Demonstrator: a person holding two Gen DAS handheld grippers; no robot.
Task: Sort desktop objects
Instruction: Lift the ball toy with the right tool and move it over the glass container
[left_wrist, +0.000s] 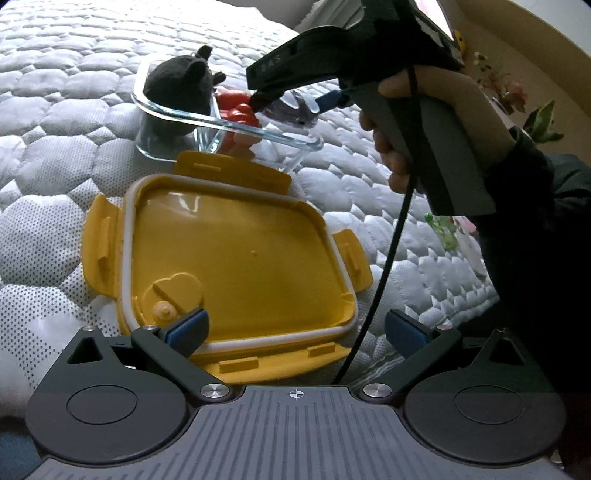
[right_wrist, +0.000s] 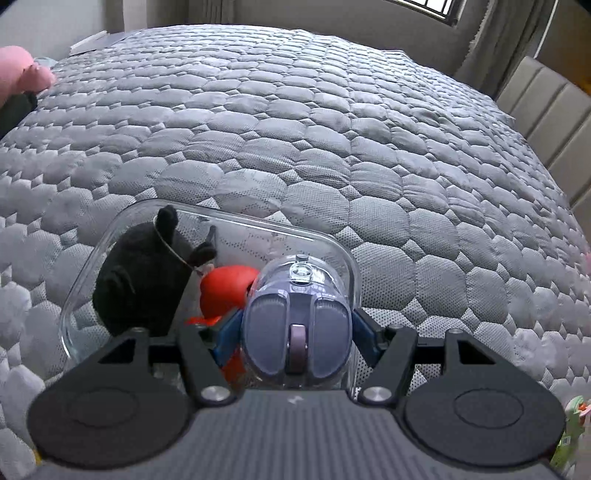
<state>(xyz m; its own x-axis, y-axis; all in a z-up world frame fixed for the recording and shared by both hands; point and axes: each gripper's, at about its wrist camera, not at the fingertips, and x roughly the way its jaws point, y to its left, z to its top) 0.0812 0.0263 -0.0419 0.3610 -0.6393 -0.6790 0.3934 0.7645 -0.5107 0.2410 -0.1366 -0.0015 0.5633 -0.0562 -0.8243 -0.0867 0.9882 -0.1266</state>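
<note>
A clear glass container (left_wrist: 258, 132) (right_wrist: 88, 273) sits on the quilted bed. It holds a black plush toy (left_wrist: 177, 83) (right_wrist: 140, 284) and a red toy (left_wrist: 240, 110) (right_wrist: 225, 288). My right gripper (right_wrist: 295, 332) (left_wrist: 295, 101) is shut on a translucent purple computer mouse (right_wrist: 297, 325) (left_wrist: 295, 110) and holds it over the container's right end. A yellow lid (left_wrist: 236, 258) lies upside down in front of the container. My left gripper (left_wrist: 295, 328) is open and empty, low over the lid's near edge.
The grey quilted mattress (right_wrist: 332, 129) stretches far behind the container. A pink plush (right_wrist: 18, 70) lies at its far left. A padded headboard (right_wrist: 546, 122) stands at the right. Green and pink small items (left_wrist: 447, 229) lie at the bed's right edge.
</note>
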